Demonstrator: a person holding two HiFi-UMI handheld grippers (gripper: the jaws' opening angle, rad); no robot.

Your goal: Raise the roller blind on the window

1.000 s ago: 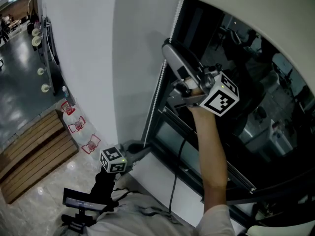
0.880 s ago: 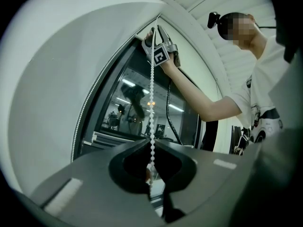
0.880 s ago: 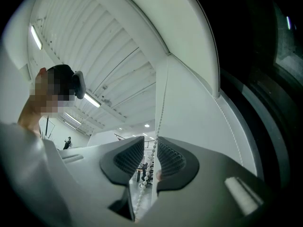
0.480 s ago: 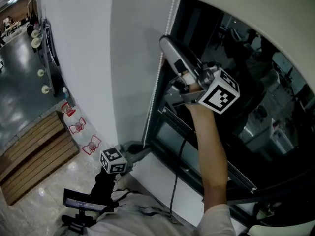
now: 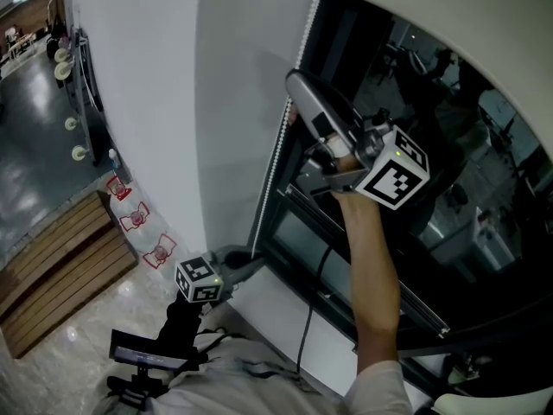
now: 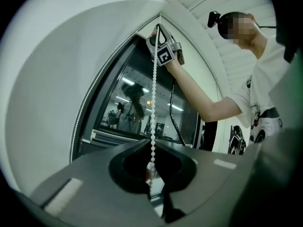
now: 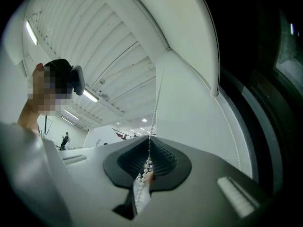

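Right gripper view showed the white beaded pull chain (image 7: 152, 122) pinched in the right gripper (image 7: 148, 144), whose jaws had just been closing on it. Lower, the left gripper (image 6: 152, 143) clamped the same chain beside the dark window (image 5: 467, 145); the pale roller blind (image 5: 449, 24) seemingly hung above.

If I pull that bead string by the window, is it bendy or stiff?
Probably floppy: the bead chain looks straight where it's stretched between the left gripper and the right gripper, whose jaws have just been closing on it. Its small round beads likely give grip.
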